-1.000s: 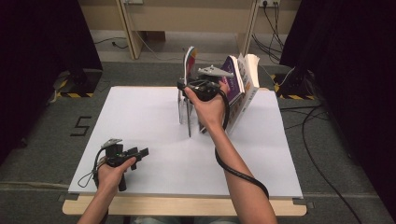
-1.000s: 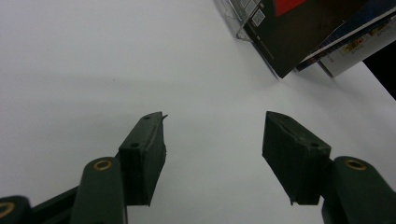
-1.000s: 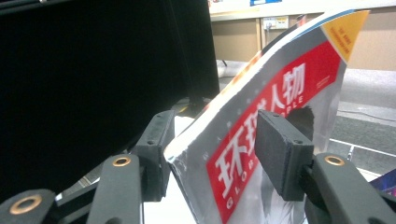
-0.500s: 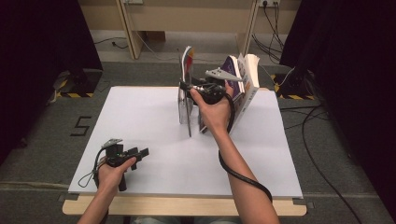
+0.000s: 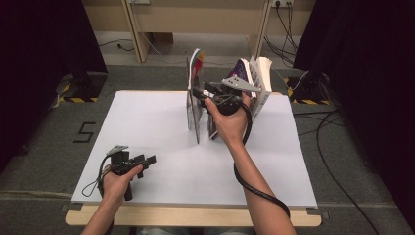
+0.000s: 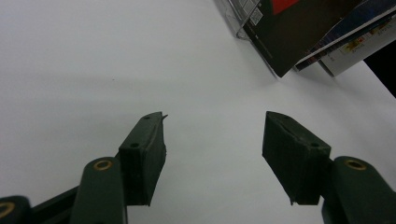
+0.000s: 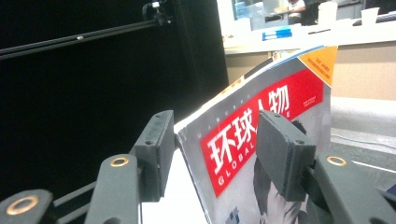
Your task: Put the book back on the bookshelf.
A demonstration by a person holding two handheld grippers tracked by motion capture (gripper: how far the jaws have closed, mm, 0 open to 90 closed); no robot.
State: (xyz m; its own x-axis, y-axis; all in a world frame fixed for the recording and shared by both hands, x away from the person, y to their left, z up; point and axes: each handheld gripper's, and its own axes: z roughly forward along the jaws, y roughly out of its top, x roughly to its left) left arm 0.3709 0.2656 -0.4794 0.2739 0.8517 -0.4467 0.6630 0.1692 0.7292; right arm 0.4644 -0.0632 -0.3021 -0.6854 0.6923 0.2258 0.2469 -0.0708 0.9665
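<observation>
Resting near the front edge of the white table [image 5: 161, 122], the left gripper [image 5: 143, 161] sits low in the person's left hand [image 5: 115, 181]. Its two black jaws stand wide apart, and there is nothing between them — just bare white tabletop, as the left gripper view shows. A thin cable loops from it down by the table's edge.

Farther back, the right forearm reaches up across the table, with a thick black cable hanging along it. The right hand [image 5: 230, 120] holds the right gripper [image 5: 199, 93] up high, with its grey three-cornered plate [image 5: 240, 84] on top. It points toward a magazine [image 5: 195, 85] that stands upright near the back of the table, in a row of standing books and magazines. A clear stand holds this row, and its foot can be seen in the left gripper view.

In the right gripper view, the magazine [image 7: 261, 154] has a grey cover with a red band and big white letters, and an orange corner at the top. Its top edge sits between the two jaws — one jaw is behind the cover and one is in front of it. The jaws are fairly wide. I cannot tell if the pads press on the cover or just sit beside it.

Behind the magazine, more books [image 5: 257, 81] lean to the right, with pale page edges showing. Past the table are grey floor, wooden legs and dark curtains.
</observation>
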